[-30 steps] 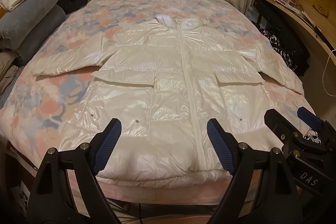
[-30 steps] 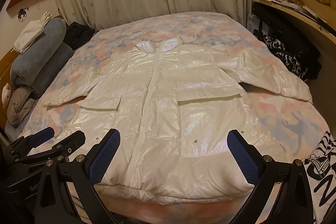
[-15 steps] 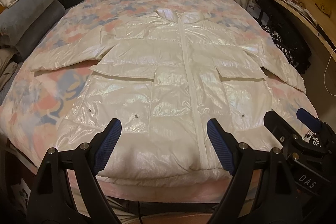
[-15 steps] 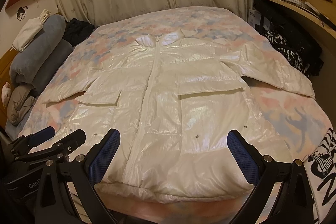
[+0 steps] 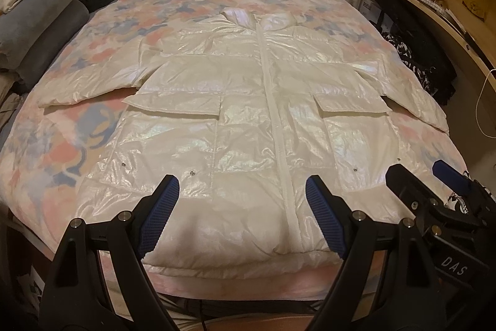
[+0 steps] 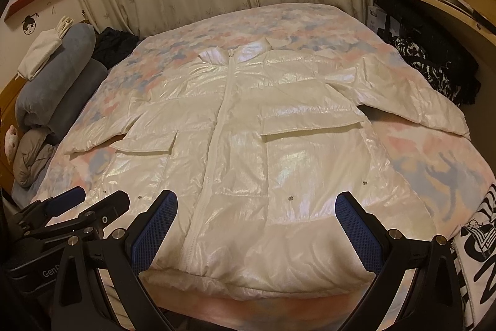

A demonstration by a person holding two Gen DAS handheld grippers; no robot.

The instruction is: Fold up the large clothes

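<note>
Both claws, left claw and right claw, hover wide apart and empty above the hem of the jacket, which lies flat, zipped, sleeves spread, at the bed's near edge, presumably ready for folding.

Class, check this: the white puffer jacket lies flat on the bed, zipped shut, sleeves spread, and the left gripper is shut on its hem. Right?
Not quite. The left gripper is open and holds nothing, as the left wrist view shows. The jacket does lie flat, zipped, sleeves spread, on the bed.
</note>
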